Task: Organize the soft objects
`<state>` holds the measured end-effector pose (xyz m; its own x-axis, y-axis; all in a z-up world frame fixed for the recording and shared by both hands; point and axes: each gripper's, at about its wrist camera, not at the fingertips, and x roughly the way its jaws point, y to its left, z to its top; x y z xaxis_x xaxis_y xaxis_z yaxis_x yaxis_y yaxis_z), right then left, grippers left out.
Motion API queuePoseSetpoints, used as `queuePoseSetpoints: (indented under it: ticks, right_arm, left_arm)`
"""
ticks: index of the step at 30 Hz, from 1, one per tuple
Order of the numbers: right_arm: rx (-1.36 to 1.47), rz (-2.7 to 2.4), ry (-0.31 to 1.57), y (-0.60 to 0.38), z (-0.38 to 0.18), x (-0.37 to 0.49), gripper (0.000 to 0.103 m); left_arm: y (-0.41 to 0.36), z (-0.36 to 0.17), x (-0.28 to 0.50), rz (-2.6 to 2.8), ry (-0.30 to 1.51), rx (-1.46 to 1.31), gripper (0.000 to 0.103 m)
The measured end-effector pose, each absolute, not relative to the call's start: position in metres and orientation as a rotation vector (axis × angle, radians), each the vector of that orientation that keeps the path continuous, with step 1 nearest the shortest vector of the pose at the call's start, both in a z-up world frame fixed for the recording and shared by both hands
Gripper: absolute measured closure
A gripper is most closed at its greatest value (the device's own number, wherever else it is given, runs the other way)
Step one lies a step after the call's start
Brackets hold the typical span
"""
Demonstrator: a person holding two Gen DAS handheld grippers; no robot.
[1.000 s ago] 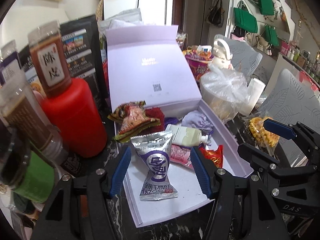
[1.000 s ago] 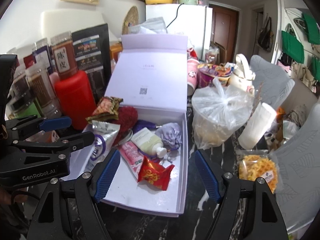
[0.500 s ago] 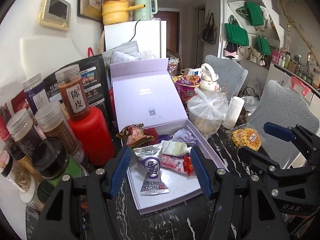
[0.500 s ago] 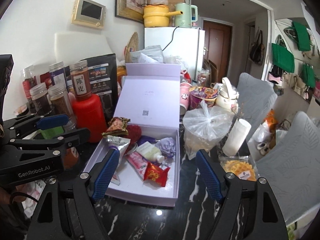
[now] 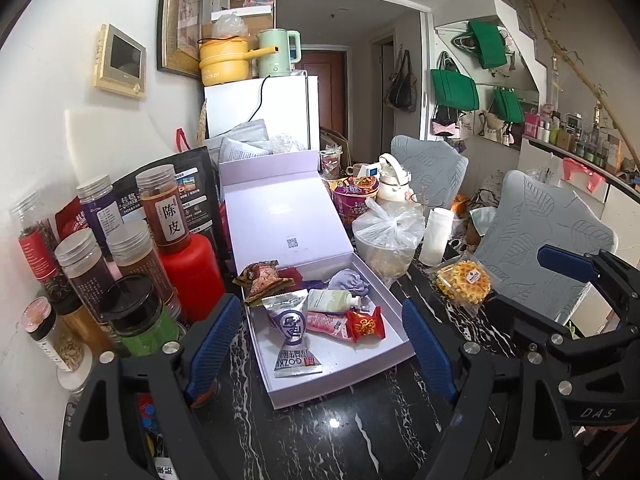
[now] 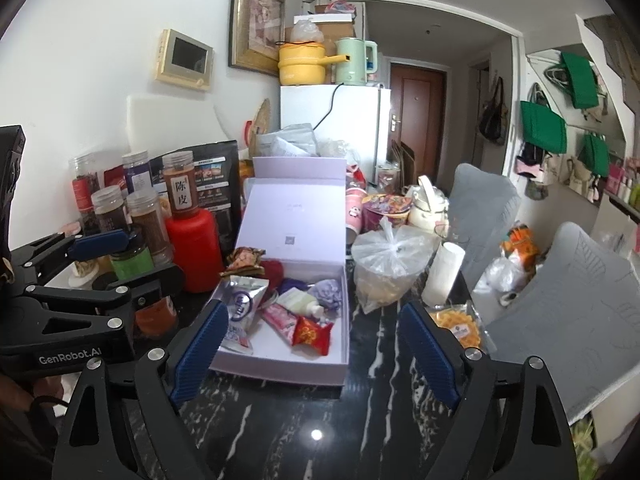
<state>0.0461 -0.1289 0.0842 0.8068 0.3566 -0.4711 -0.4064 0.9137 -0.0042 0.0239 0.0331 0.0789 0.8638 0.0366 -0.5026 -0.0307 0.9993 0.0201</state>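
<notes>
Lilac box [image 5: 396, 360], red pouch [image 6: 312, 333] half-hidden, both jaws just spread, empty.

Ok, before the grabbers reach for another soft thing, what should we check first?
1. Left gripper open with nothing between its fingers: ok; its jaws have just been opening.
2. Right gripper open and empty: ok; its jaws have just been opening too.
3. Lilac box has its lid up, so things can go in: ok.
4. Silver snack bag lies fully inside the box: ok.
5. Yellow snack packet is in the box: not ok, it lies on the dark table to the box's right.
6. Free room in the box near its front wall: ok.
</notes>
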Motion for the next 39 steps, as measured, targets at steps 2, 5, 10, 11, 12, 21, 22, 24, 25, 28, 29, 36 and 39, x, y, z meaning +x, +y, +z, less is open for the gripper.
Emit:
queuePoseSetpoints:
  ticks: [2, 5, 10, 11, 12, 21, 22, 24, 25, 28, 29, 36, 39]
  right_arm:
    - [-0.111, 0.396, 0.486, -0.130, 0.084, 0.039, 0.013]
    - [-0.117, 0.377, 0.500, -0.131, 0.079, 0.031, 0.013]
    - [-0.098, 0.350, 0.518, -0.134, 0.071, 0.021, 0.013]
    - [-0.095, 0.349, 0.519, -0.135, 0.070, 0.020, 0.013]
    - [-0.092, 0.346, 0.522, -0.135, 0.069, 0.018, 0.013]
    - [-0.088, 0.313, 0.549, -0.142, 0.058, 0.007, 0.013]
    - [-0.089, 0.312, 0.551, -0.142, 0.057, 0.006, 0.013]
    - [-0.089, 0.310, 0.553, -0.143, 0.056, 0.003, 0.013]
    - [-0.089, 0.311, 0.555, -0.144, 0.056, 0.002, 0.013]
    - [-0.091, 0.308, 0.556, -0.145, 0.055, -0.001, 0.013]
    - [-0.092, 0.306, 0.556, -0.145, 0.056, -0.002, 0.013]
    - [-0.097, 0.299, 0.560, -0.146, 0.055, -0.003, 0.013]
    - [-0.098, 0.298, 0.566, -0.146, 0.054, -0.002, 0.013]
  left_arm:
    - [0.032, 0.079, 0.016, 0.038, 0.519, 0.009, 0.011]
    - [0.031, 0.078, 0.005, 0.047, 0.503, 0.005, 0.006]
    - [0.030, 0.075, -0.007, 0.052, 0.501, 0.011, 0.006]
    - [0.030, 0.074, -0.008, 0.050, 0.504, 0.009, 0.006]
    - [0.030, 0.073, -0.010, 0.048, 0.507, 0.006, 0.006]
    - [0.030, 0.064, -0.018, 0.036, 0.525, -0.016, 0.006]
    - [0.030, 0.063, -0.018, 0.032, 0.529, -0.018, 0.006]
    - [0.029, 0.062, -0.019, 0.028, 0.532, -0.019, 0.006]
    - [0.028, 0.061, -0.020, 0.026, 0.534, -0.018, 0.006]
    - [0.026, 0.059, -0.021, 0.017, 0.539, -0.018, 0.006]
    - [0.026, 0.058, -0.021, 0.014, 0.541, -0.019, 0.006]
    - [0.024, 0.055, -0.020, -0.003, 0.553, -0.021, 0.006]
    - [0.024, 0.054, -0.018, -0.006, 0.559, -0.023, 0.006]
